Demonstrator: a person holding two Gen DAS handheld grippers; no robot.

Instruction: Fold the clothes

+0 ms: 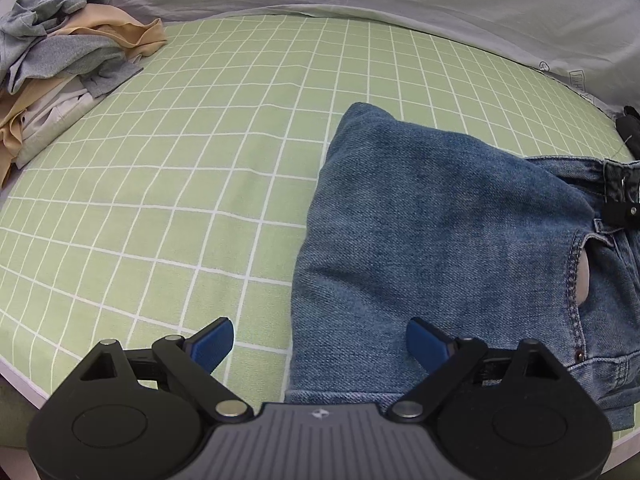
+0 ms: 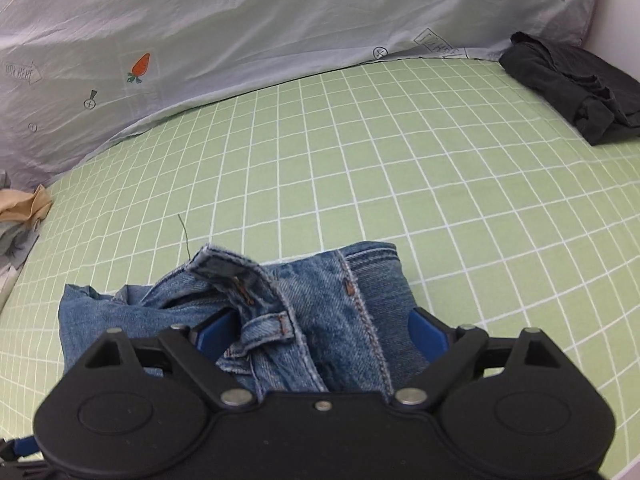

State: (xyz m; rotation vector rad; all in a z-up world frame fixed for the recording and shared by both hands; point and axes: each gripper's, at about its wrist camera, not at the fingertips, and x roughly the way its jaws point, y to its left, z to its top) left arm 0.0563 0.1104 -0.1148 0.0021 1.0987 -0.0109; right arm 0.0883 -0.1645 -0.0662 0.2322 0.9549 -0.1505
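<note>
A: Denim first; where does the folded blue denim jeans bundle (image 1: 432,240) lie?

B: On the bed's green sheet with the white grid (image 1: 180,200), toward its near edge; the legs look doubled over, the waistband and a belt loop bunched at the right-hand end.

A: And the left tongs (image 1: 320,344)?

B: Spread wide, pinching nothing; one blue pad hangs over the bare sheet, the other over the denim's near left corner.

A: The right tongs (image 2: 320,332)?

B: Also spread; the rumpled waistband sits between the pads, but I see no pinch on it.

A: So which step is this?

B: I judge it a late one for this garment; the jeans are folded yet untidy at the waist end; the heap of unfolded grey and tan clothes (image 1: 60,52) waits at the far left, well apart, and a folded dark grey garment (image 2: 576,88) rests at the far right.

A: Next move?

B: Probably closing on the waistband and the near corner together, then flattening or carrying the bundle; the thick layers call for a deep, even bite.
</note>
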